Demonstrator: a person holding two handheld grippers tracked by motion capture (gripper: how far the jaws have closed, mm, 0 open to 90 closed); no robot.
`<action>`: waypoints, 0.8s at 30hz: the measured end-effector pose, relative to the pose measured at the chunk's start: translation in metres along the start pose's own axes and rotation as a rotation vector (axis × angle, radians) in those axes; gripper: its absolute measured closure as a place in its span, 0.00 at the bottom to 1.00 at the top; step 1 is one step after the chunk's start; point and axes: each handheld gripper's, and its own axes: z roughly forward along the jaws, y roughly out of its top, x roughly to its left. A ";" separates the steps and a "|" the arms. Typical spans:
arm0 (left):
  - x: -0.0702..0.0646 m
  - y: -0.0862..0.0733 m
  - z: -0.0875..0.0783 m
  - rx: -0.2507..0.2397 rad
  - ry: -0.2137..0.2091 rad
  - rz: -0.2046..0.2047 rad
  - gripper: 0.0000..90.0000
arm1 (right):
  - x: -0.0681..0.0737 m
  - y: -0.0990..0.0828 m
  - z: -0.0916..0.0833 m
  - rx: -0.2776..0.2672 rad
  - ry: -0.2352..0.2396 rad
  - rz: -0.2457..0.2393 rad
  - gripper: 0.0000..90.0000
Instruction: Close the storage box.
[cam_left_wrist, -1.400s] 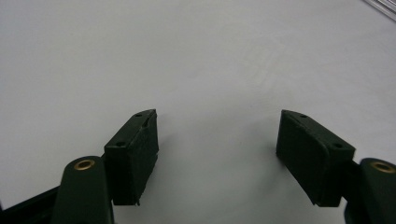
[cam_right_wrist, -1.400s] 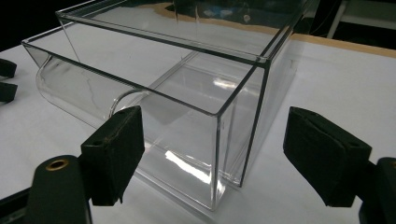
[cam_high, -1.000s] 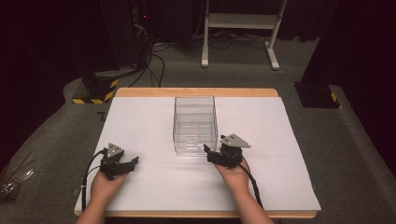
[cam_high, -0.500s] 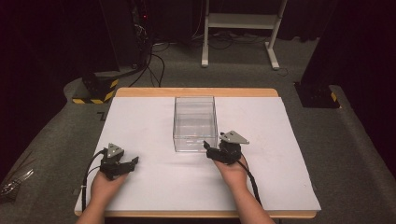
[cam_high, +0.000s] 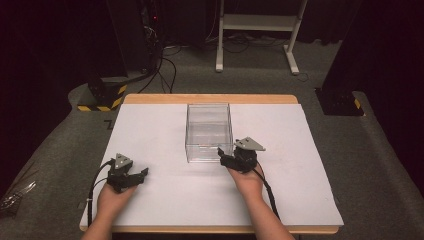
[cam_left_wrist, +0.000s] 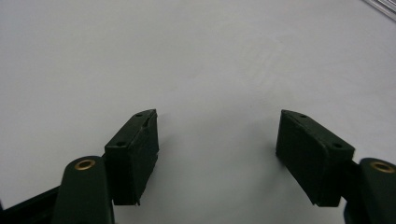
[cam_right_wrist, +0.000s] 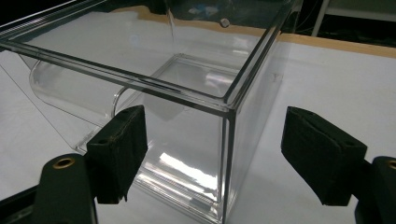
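A clear, empty plastic box (cam_high: 209, 131) stands upright on the white table sheet (cam_high: 300, 165), a little behind the middle. My right gripper (cam_high: 225, 155) sits at the box's near right corner. In the right gripper view the box (cam_right_wrist: 187, 88) has its corner edge between the jaws of the right gripper (cam_right_wrist: 213, 111), which stand wide apart and do not press on it. My left gripper (cam_high: 141, 175) rests low over the sheet at the front left, far from the box. In the left gripper view the left gripper (cam_left_wrist: 217, 116) is open with bare sheet between its jaws.
The sheet covers a wooden table whose far edge (cam_high: 210, 98) shows behind the box. Beyond it on the dark floor are a white stand (cam_high: 257, 30), cables (cam_high: 165, 65) and a black-and-yellow striped base (cam_high: 102, 95). A dark block (cam_high: 340, 102) sits at the right.
My right gripper has crept a little left toward the box's near right corner. The left gripper and the box have stayed put.
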 end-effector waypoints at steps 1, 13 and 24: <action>0.000 0.000 0.000 0.000 0.000 0.000 0.33 | 0.000 0.000 0.001 0.000 -0.003 -0.001 0.25; 0.000 0.000 0.000 -0.001 0.002 0.003 0.33 | -0.002 0.001 0.008 0.003 -0.022 0.003 0.26; 0.000 0.000 0.000 -0.001 0.001 0.001 0.33 | -0.002 0.001 0.009 0.006 -0.029 0.012 0.27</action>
